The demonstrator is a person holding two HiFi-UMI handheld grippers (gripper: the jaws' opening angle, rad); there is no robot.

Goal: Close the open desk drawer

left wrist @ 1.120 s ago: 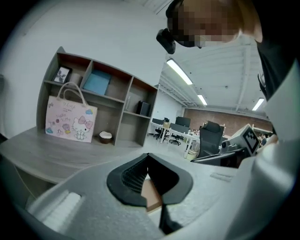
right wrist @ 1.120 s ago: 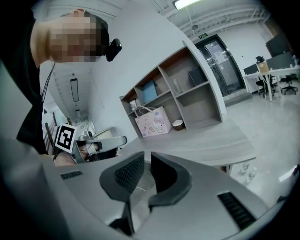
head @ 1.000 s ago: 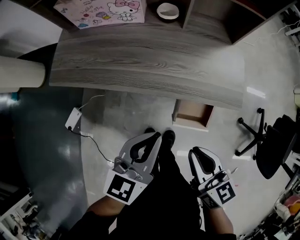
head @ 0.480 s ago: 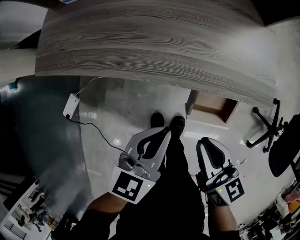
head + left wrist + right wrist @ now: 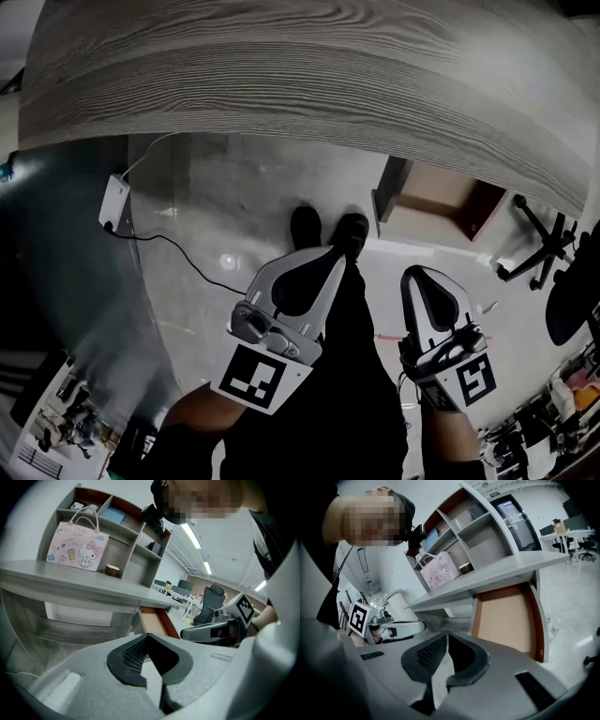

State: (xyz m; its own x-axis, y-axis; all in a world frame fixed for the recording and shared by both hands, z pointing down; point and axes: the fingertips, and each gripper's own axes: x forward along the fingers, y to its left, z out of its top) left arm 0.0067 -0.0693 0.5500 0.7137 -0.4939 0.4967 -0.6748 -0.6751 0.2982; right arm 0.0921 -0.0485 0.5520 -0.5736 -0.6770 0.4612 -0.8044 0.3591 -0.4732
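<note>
The open drawer [image 5: 433, 201] sticks out from under the grey wood-grain desk [image 5: 281, 84], its light brown bottom bare. The right gripper view shows the drawer [image 5: 506, 616] straight ahead and a little to the right. In the left gripper view the drawer [image 5: 157, 620] lies ahead, under the desk edge. My left gripper [image 5: 325, 253] hangs in front of my legs, shut and empty. My right gripper [image 5: 422, 274] is below the drawer in the head view and apart from it. Its jaws are closing with nothing between them, and the tips meet.
A white power strip [image 5: 112, 204] with a black cable lies on the floor at the left. An office chair base [image 5: 536, 246] stands right of the drawer. My shoes [image 5: 328, 228] are by the desk. A pink cartoon bag [image 5: 77, 545] and a shelf unit [image 5: 133, 531] stand on the desk.
Both grippers and the head view have sunk toward the floor, so the desk top fills more of the picture. The drawer stays open and both grippers stay empty.
</note>
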